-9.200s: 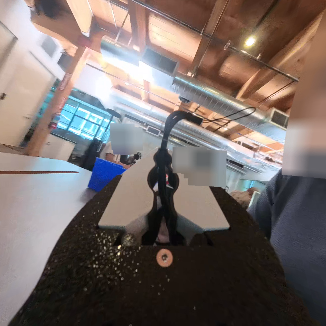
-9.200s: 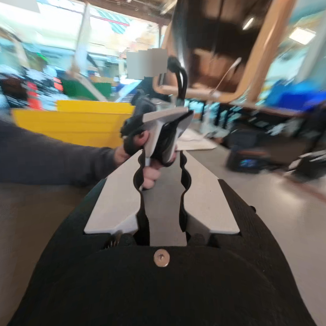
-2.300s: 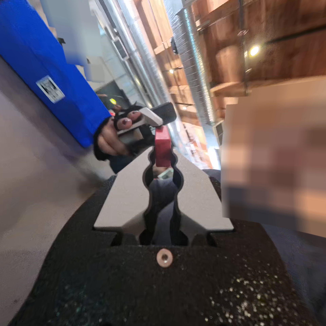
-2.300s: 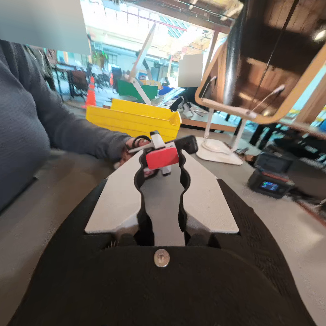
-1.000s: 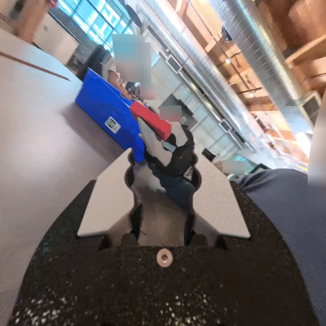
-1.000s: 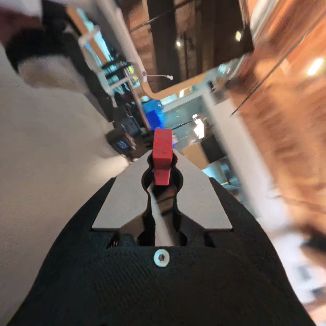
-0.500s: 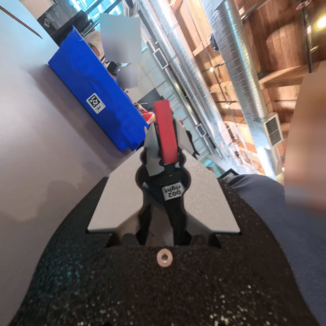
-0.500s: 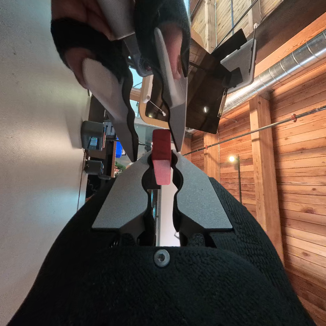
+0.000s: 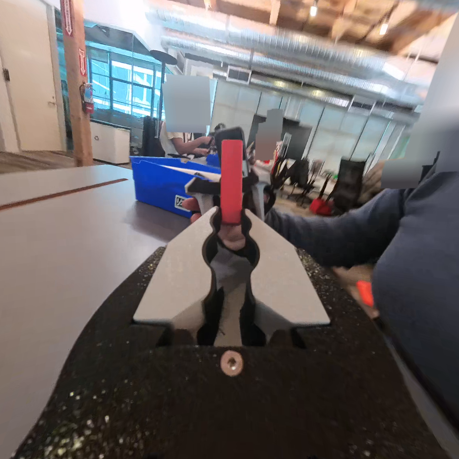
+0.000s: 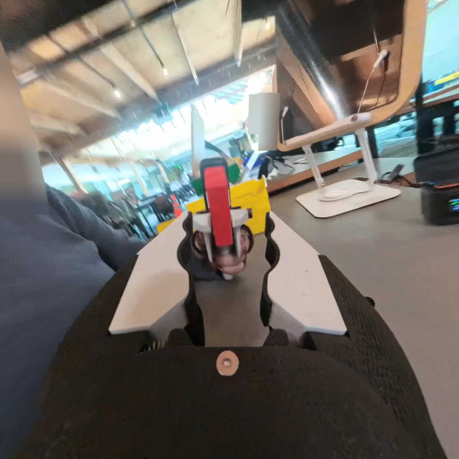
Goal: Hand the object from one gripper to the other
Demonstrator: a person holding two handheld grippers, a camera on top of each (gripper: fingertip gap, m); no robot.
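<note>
A flat red rectangular block [image 9: 231, 181] stands upright in the closed fingertips of the left hand-held gripper [image 9: 231, 218], its lower end pinched between the two grey fingers and most of its length rising free above them. Its long axis runs roughly vertical, leaning slightly in the right wrist view, where the same block [image 10: 219, 211] faces the camera head-on.

The right hand-held gripper [image 10: 227, 232] points straight at it with its jaws spread wide and nothing between them; the block sits just beyond its fingertips, centred in the gap but not touched by either finger. The left gripper is plainly the one in possession, and the right is the nearer free one.

To judge from this, the pass to the left side is complete, and any return would call for the right gripper to advance along its own line and close on the exposed upper part of the block, above the left fingers.

Behind the block lie a grey tabletop [image 9: 62, 248], a blue plastic bin [image 9: 161, 186] and, in the right wrist view, a yellow plastic bin [image 10: 250, 206].
</note>
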